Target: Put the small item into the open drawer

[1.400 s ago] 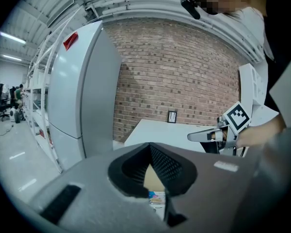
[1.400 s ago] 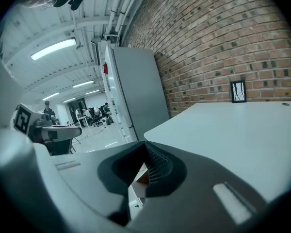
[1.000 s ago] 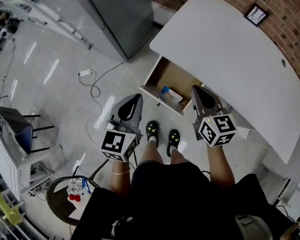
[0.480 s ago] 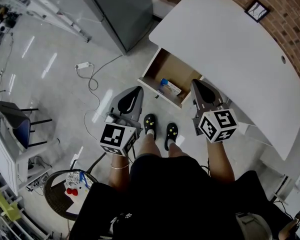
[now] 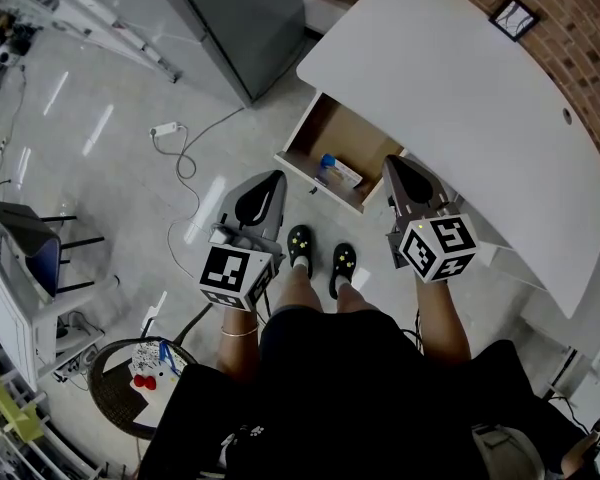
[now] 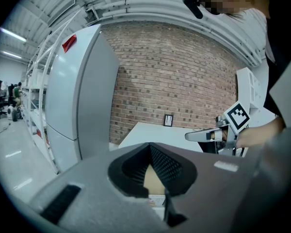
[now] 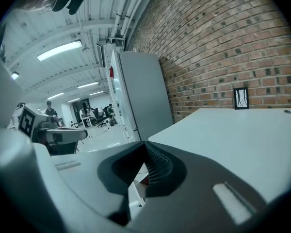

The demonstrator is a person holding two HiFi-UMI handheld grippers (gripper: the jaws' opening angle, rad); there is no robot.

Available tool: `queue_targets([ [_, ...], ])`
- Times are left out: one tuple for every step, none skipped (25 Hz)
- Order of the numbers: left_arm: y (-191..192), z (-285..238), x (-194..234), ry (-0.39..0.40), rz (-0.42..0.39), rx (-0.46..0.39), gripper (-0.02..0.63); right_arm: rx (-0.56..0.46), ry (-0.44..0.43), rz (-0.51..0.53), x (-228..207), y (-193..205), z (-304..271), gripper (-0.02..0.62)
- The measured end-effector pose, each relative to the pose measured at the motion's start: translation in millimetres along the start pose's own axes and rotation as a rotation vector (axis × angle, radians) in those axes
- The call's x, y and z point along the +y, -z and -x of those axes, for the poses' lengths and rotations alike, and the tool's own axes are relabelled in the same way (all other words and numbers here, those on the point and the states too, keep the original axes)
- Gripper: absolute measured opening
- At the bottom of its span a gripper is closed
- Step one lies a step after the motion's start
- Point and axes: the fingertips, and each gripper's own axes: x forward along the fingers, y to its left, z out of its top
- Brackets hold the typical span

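The wooden drawer (image 5: 352,146) stands pulled out from under the white desk (image 5: 460,88). A small white item with a blue cap (image 5: 337,172) lies inside it near the front wall. My left gripper (image 5: 273,178) hangs above the floor just left of the drawer's front, its jaws shut with nothing between them. My right gripper (image 5: 393,161) is at the drawer's right corner beside the desk edge, also shut and not holding anything. The left gripper view shows its own closed jaws (image 6: 149,147) and the right gripper (image 6: 203,136) beyond. The right gripper view shows its closed jaws (image 7: 145,144).
The person's feet in black shoes (image 5: 320,258) stand just before the drawer. A grey cabinet (image 5: 240,18) rises at the back left. A power strip with cable (image 5: 167,130) lies on the floor. A small framed picture (image 5: 512,20) sits on the desk. A round stool (image 5: 140,388) holds odds and ends.
The head camera shifted slightly a second ago and has since steadied. Both grippers stay shut in nearly the same places by the drawer.
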Motion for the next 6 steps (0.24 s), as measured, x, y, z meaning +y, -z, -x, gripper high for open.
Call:
queue_targets([
  [-0.1,0.1,0.0,0.0,0.001,0.0,-0.003,0.001,-0.001,0.0,0.0,0.0,-0.1,0.012],
  [-0.2,0.1,-0.2,0.0,0.001,0.0,-0.003,0.001,-0.001,-0.001,-0.3,-0.2,0.0,0.011],
  [-0.2,-0.1,-0.4,0.0,0.0,0.0,-0.003,0.001,0.0,-0.001,-0.8,-0.3,0.2,0.012],
  [-0.2,-0.3,-0.6,0.001,-0.001,0.001,-0.003,0.001,0.0,-0.001,-1.3,-0.4,0.4,0.011],
  [-0.2,-0.5,-0.8,0.001,-0.002,0.001,-0.003,0.002,0.0,-0.001,-1.7,-0.4,0.7,0.011],
  [-0.2,-0.7,-1.0,0.001,-0.002,0.002,-0.003,0.002,0.0,-0.001,-2.1,-0.3,1.0,0.012],
])
